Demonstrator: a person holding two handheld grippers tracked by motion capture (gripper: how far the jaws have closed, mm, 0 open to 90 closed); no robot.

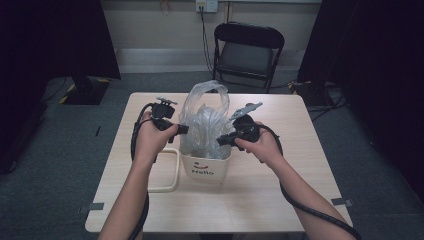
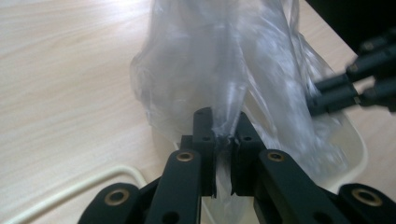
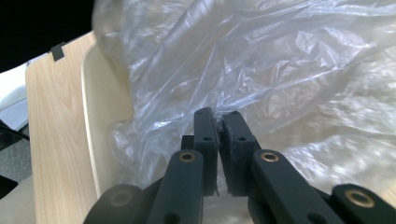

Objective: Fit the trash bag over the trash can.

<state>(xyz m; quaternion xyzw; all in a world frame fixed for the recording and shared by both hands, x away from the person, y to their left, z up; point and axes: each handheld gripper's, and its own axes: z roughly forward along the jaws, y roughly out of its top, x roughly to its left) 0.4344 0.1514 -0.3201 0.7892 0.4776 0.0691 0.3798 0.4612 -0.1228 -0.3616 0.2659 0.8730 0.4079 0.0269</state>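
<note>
Clear crinkled plastic bag (image 1: 204,120), upright

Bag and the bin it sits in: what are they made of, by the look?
Bag: thin clear plastic film, glossy, by its creases, see-through folds and white glints. Bin: probably moulded plastic, cream, smooth matte, with an even rounded rim and a printed "Hello". Both grippers' jaws pinch the film.
</note>
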